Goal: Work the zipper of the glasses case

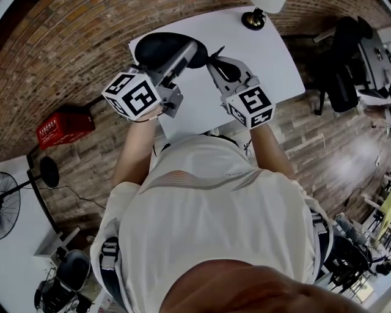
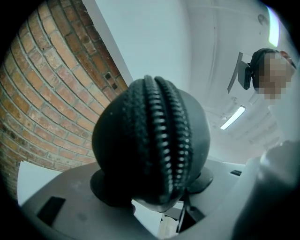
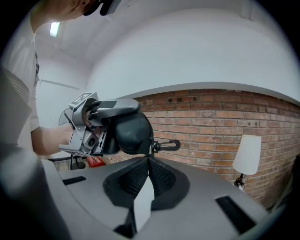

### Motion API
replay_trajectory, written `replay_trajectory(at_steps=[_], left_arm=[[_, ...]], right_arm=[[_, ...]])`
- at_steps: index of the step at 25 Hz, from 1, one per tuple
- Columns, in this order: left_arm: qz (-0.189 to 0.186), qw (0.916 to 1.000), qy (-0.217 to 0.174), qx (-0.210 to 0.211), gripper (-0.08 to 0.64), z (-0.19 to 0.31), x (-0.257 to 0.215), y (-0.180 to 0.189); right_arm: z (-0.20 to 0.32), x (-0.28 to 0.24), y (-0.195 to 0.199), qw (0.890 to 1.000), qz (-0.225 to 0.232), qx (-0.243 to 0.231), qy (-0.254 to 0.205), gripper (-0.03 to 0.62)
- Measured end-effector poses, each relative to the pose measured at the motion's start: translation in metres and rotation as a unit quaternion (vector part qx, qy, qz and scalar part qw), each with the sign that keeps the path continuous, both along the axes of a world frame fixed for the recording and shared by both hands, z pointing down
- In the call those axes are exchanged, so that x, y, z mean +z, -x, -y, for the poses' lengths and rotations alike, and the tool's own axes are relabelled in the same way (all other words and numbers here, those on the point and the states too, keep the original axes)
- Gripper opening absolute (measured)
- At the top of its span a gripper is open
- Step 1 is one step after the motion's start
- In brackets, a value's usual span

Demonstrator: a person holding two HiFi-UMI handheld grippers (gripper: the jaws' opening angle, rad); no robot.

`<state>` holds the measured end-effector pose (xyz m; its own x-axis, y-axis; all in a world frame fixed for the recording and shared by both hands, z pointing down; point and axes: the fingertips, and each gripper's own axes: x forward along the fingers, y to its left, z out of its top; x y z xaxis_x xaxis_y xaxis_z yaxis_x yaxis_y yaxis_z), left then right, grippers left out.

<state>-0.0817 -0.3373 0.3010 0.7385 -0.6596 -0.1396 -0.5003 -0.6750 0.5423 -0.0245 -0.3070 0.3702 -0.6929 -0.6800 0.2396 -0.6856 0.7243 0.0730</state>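
Observation:
The black oval glasses case (image 2: 150, 140) is lifted above the white table (image 1: 269, 61). My left gripper (image 2: 152, 185) is shut on it, pads pressing its two sides, with the zipper teeth (image 2: 165, 140) running down the middle towards the camera. In the right gripper view the case (image 3: 129, 131) sits in the left gripper (image 3: 86, 126), and a small black clip (image 3: 168, 145) sticks out from its near end. My right gripper (image 3: 148, 160) is shut on the zipper pull just below that end; the pull itself is mostly hidden between the pads. In the head view both grippers (image 1: 180, 58) (image 1: 212, 60) meet at the case (image 1: 160, 49).
A white-shaded lamp (image 3: 246, 157) stands at the table's far corner (image 1: 253, 18). A brick wall (image 3: 211, 122) runs behind. On the wooden floor are a red box (image 1: 61, 127), a fan (image 1: 9, 205) and a dark office chair (image 1: 342, 61).

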Motion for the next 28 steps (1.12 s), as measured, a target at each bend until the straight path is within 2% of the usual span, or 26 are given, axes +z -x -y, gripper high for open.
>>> replay_trajectory(at_steps=[5, 12, 16, 23, 26, 28], left_arm=[[0.011, 0.9981, 0.013, 0.059, 0.273, -0.008, 0.004, -0.009], [0.033, 0.9913, 0.029, 0.124, 0.273, -0.021, 0.007, -0.015], [0.073, 0.9838, 0.036, 0.16, 0.272, -0.033, 0.016, -0.019], [0.119, 0.9719, 0.045, 0.198, 0.272, -0.042, 0.035, -0.025], [0.156, 0.9625, 0.042, 0.218, 0.272, -0.05, 0.046, -0.031], [0.186, 0.953, 0.04, 0.235, 0.272, -0.056, 0.056, -0.036]], right_arm=[[-0.001, -0.011, -0.006, 0.995, -0.071, 0.002, -0.069, 0.054], [-0.011, -0.016, -0.004, 0.983, -0.129, -0.025, -0.128, 0.056], [-0.017, -0.012, 0.002, 0.974, -0.158, -0.046, -0.155, 0.057], [-0.02, -0.003, 0.009, 0.969, -0.172, -0.072, -0.164, 0.058], [-0.021, -0.001, 0.011, 0.965, -0.181, -0.083, -0.17, 0.06], [-0.023, 0.0, 0.013, 0.964, -0.181, -0.088, -0.174, 0.06]])
